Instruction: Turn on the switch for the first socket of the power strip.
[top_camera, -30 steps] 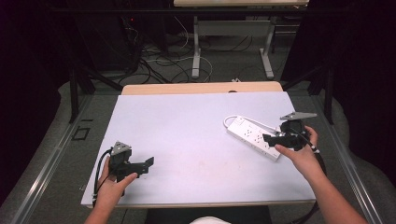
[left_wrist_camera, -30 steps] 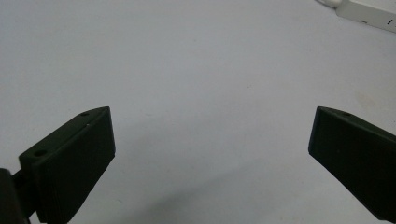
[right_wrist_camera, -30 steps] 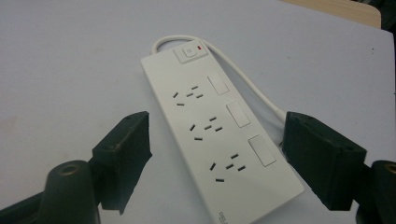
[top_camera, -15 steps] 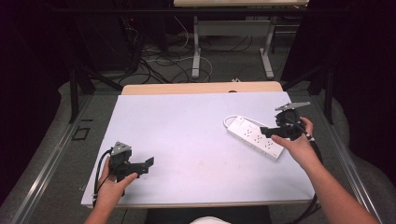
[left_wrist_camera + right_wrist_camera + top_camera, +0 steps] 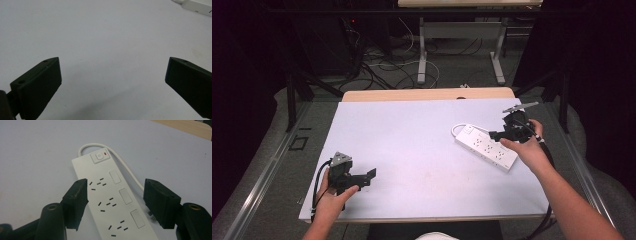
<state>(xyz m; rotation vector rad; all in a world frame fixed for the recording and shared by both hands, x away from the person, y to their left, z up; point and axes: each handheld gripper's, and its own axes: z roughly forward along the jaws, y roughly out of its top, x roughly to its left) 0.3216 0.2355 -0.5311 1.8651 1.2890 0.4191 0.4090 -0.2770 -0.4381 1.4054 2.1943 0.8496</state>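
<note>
Right tool (image 5: 115, 202) hangs spread over the power strip (image 5: 486, 146) at the worktop's (image 5: 412, 135) right, reaching in; next, close on its body. Left tool (image 5: 112, 85) gapes empty, near left.

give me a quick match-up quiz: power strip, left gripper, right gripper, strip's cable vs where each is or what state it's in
Things:
1. power strip
2. left gripper
3. right gripper
4. strip's cable

Places or states:
A. open over bare table, near the front left corner
B. loops around the switch end
C. lies flat on the table's right side
D. open, jaws either side of the strip

Pairs: 1-C, 2-A, 3-D, 4-B
</note>
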